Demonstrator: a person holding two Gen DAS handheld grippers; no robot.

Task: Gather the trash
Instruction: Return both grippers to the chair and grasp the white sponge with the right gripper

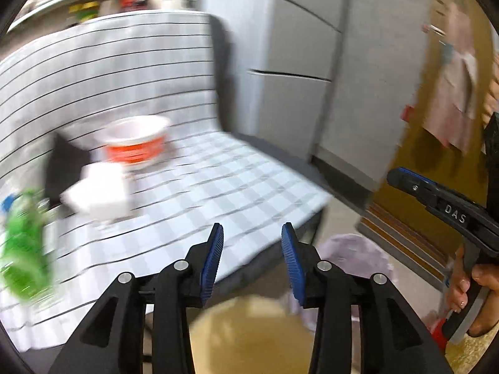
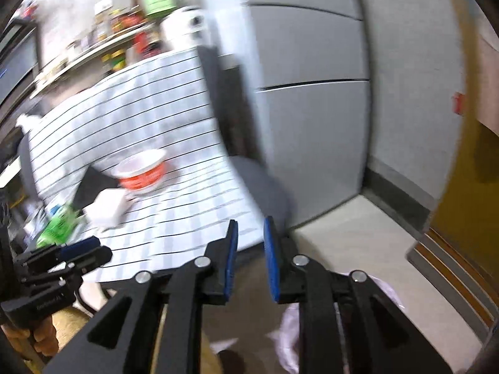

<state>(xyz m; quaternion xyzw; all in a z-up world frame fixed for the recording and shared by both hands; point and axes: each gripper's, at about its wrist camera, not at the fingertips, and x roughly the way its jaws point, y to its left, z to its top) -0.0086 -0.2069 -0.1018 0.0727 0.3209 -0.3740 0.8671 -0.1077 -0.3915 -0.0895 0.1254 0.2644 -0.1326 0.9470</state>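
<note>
A red and white noodle cup (image 1: 137, 143) stands on the checked tablecloth (image 1: 237, 184), with a white box (image 1: 99, 191) in front of it and a green bottle (image 1: 23, 246) at the left edge. All three also show in the right wrist view: the cup (image 2: 142, 170), the box (image 2: 106, 207), the bottle (image 2: 57, 226). My left gripper (image 1: 252, 237) is open and empty over the table's near edge. My right gripper (image 2: 250, 233) is open and empty, to the right of the table. A pale plastic-lined bin (image 1: 358, 249) sits on the floor below.
A grey fridge (image 1: 312, 62) stands behind the table. A shelf of jars (image 2: 103, 43) and a paper roll (image 2: 185, 26) are at the back. A yellow door (image 1: 436, 143) is on the right. A dark object (image 1: 65, 168) lies behind the box. A tan round surface (image 1: 252, 336) is below my left gripper.
</note>
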